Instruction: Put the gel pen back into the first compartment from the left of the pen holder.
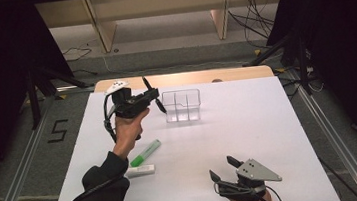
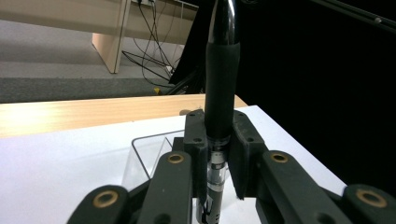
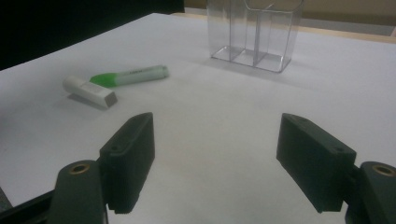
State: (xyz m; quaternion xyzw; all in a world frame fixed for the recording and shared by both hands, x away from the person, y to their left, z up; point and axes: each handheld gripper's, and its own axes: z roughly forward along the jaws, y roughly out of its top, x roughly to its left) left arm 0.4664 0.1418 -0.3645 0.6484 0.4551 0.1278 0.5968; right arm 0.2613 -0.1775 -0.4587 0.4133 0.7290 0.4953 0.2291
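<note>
My left gripper [image 1: 150, 98] is raised over the back left of the white table [image 1: 270, 136], shut on a black pen [image 1: 146, 84]. The pen stands up between the jaws [image 2: 219, 93], its chrome end on top, just left of a clear divided organizer [image 1: 182, 105]. The organizer's rim [image 2: 149, 142] lies just beyond the left gripper [image 2: 219, 154]. A green highlighter [image 1: 145, 152] and a white eraser [image 1: 140, 171] lie on the table below the left hand. My right gripper [image 1: 224, 168] rests low near the front edge, open with nothing between its jaws [image 3: 219, 163].
In the right gripper view, the highlighter [image 3: 130, 75] and the eraser [image 3: 91, 92] lie to the far left, and the organizer [image 3: 254, 32] stands farther back. A wooden strip [image 1: 184, 78] borders the table's far edge. Dark stands and cables surround the table.
</note>
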